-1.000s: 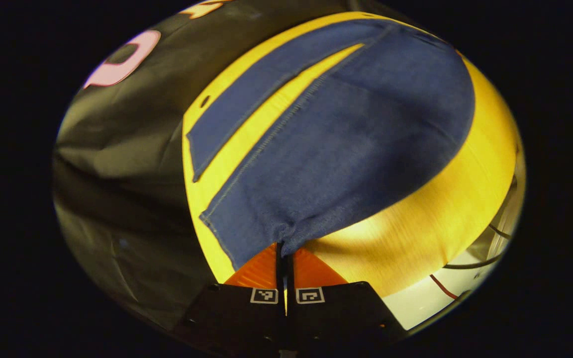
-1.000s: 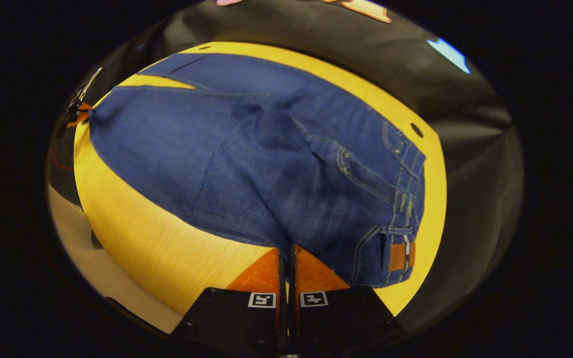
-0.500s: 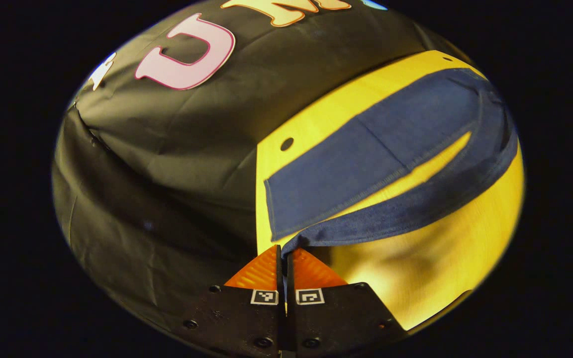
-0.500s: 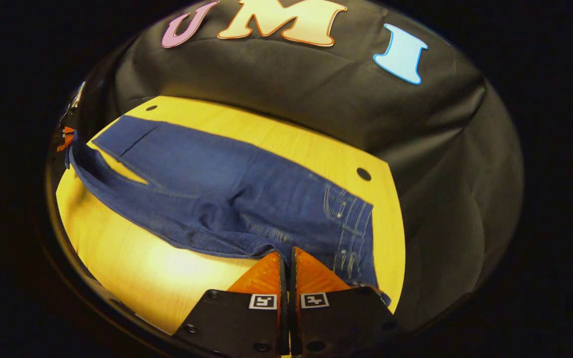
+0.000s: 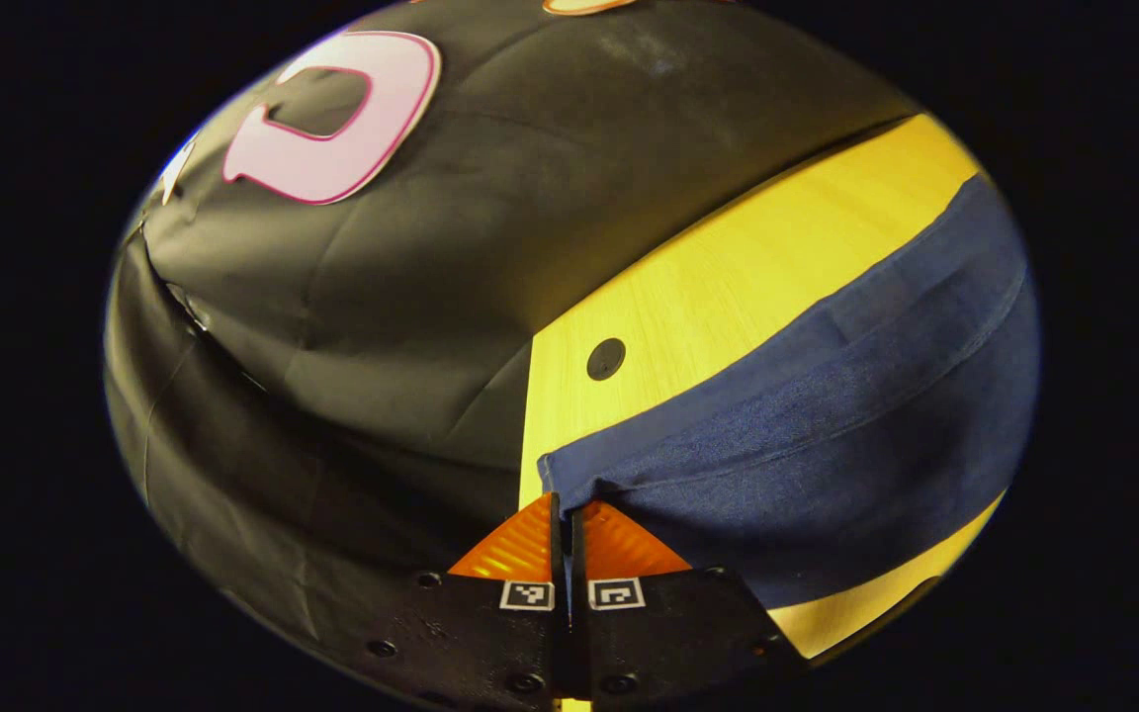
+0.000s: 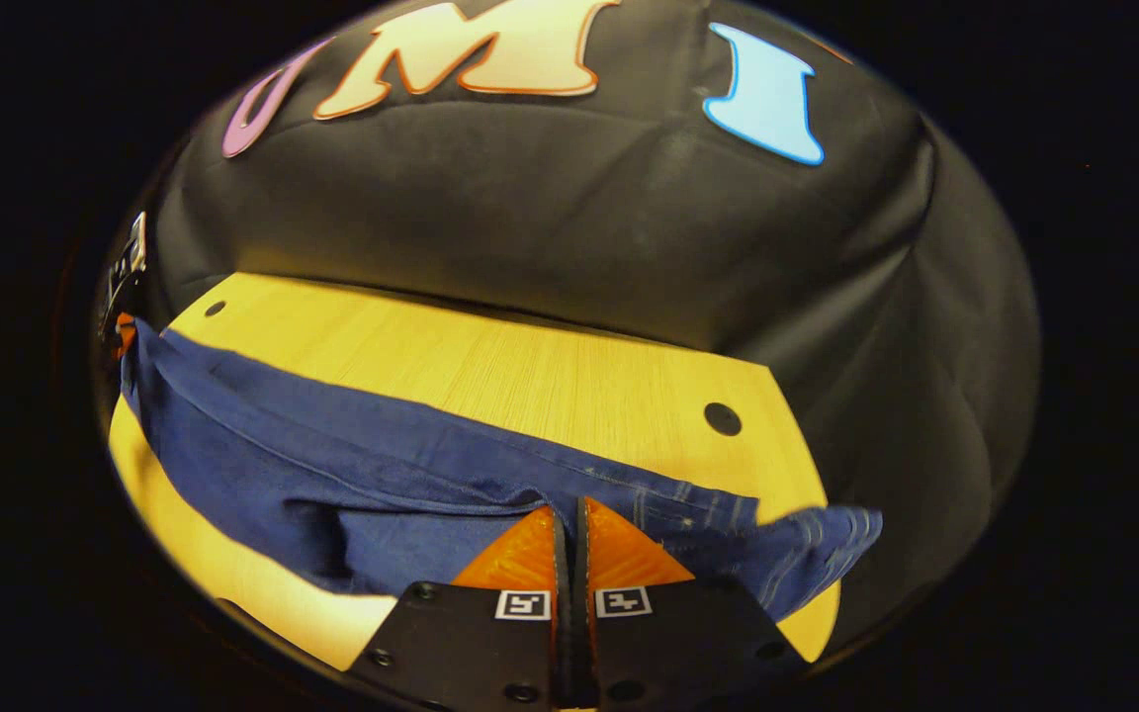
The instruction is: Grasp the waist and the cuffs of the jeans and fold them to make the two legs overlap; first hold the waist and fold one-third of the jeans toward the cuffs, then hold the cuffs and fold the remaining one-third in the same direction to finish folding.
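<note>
Dark blue jeans (image 5: pixel 827 435) lie along the yellow wooden table (image 5: pixel 728 267), one leg folded over onto the other. My left gripper (image 5: pixel 561 506) is shut on the cuff corner at the table's left end. In the right gripper view the jeans (image 6: pixel 263 455) stretch across the table (image 6: pixel 530 376), and my right gripper (image 6: pixel 569 506) is shut on the denim near the waist, whose stitched band (image 6: pixel 807 554) hangs off to the right. The left gripper (image 6: pixel 123 297) shows small at the far left edge, at the cuff end.
Black cloth wall (image 6: pixel 550 218) stands close behind the table's far edge and wraps both ends. A round hole (image 5: pixel 606 358) marks the table's corner near the cuffs, another hole (image 6: pixel 723 418) sits near the waist end. Bare tabletop runs behind the jeans.
Both grippers have carried the near leg up and over toward the far side. It now lies on the other leg; the gap of yellow table between the legs has closed.
</note>
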`<state>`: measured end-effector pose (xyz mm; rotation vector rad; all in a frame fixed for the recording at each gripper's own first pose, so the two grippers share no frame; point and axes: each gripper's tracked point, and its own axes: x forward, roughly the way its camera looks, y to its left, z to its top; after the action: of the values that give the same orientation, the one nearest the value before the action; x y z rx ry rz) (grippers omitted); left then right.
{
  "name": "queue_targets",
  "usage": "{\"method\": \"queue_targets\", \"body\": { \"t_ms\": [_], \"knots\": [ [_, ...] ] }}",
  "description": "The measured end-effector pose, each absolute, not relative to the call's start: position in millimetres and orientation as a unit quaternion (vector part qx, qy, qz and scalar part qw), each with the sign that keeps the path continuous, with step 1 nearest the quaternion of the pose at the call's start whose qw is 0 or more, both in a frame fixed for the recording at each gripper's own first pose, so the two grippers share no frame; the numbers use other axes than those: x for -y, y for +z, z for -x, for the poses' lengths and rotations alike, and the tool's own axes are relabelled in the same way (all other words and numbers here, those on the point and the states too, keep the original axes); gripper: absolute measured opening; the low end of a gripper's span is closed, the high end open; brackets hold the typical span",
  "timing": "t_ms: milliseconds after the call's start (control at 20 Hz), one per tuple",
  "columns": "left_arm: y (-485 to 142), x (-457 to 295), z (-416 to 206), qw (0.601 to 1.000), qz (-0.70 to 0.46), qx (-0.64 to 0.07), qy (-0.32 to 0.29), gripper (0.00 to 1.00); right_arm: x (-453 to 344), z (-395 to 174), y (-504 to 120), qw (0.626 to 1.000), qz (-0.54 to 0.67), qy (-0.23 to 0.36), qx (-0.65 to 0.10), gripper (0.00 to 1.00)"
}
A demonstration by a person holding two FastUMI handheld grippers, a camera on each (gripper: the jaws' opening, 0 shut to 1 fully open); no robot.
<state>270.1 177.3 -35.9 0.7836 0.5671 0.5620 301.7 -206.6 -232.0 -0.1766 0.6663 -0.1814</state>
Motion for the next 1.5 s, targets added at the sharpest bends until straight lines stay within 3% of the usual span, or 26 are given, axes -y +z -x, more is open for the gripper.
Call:
{"method": "queue_targets", "body": {
  "t_ms": [400, 500, 550, 650, 700, 750, 800, 1100, 1250, 1300, 1450, 1500],
  "knots": [
    [-59, -186, -306, 0.853, -0.361, -0.233, 0.296, 0.00, 214, -339, -289, 0.938, 0.039, -0.084, -0.335, 0.01],
    [-70, -177, -311, 0.878, -0.321, -0.233, 0.269, 0.00, 212, -337, -287, 0.938, 0.037, -0.071, -0.337, 0.08],
    [-75, -167, -312, 0.887, -0.302, -0.237, 0.255, 0.25, 213, -337, -288, 0.937, 0.036, -0.066, -0.341, 0.10],
    [-84, -150, -311, 0.897, -0.279, -0.237, 0.247, 0.75, 214, -329, -284, 0.936, 0.024, -0.056, -0.348, 0.22],
    [-86, -141, -312, 0.904, -0.270, -0.231, 0.238, 1.00, 210, -324, -278, 0.937, 0.002, -0.043, -0.347, 0.48],
    [-80, -138, -308, 0.908, -0.264, -0.224, 0.234, 0.94, 209, -320, -270, 0.939, -0.018, -0.039, -0.340, 0.74],
    [-75, -126, -307, 0.913, -0.262, -0.216, 0.226, 0.95, 213, -316, -260, 0.941, -0.031, -0.042, -0.334, 1.00],
    [-64, -64, -291, 0.936, -0.234, -0.185, 0.186, 0.95, 306, -264, -220, 0.942, -0.080, -0.125, -0.303, 1.00],
    [-72, -28, -278, 0.949, -0.196, -0.176, 0.171, 0.95, 362, -234, -232, 0.930, -0.089, -0.174, -0.312, 0.99],
    [-75, -17, -275, 0.953, -0.184, -0.175, 0.165, 0.95, 374, -225, -237, 0.925, -0.098, -0.184, -0.318, 0.94],
    [-79, 7, -265, 0.963, -0.148, -0.166, 0.153, 0.95, 392, -206, -260, 0.915, -0.116, -0.192, -0.336, 0.99],
    [-79, 12, -262, 0.965, -0.138, -0.163, 0.151, 0.96, 392, -207, -266, 0.915, -0.120, -0.191, -0.336, 0.94]
  ]
}}
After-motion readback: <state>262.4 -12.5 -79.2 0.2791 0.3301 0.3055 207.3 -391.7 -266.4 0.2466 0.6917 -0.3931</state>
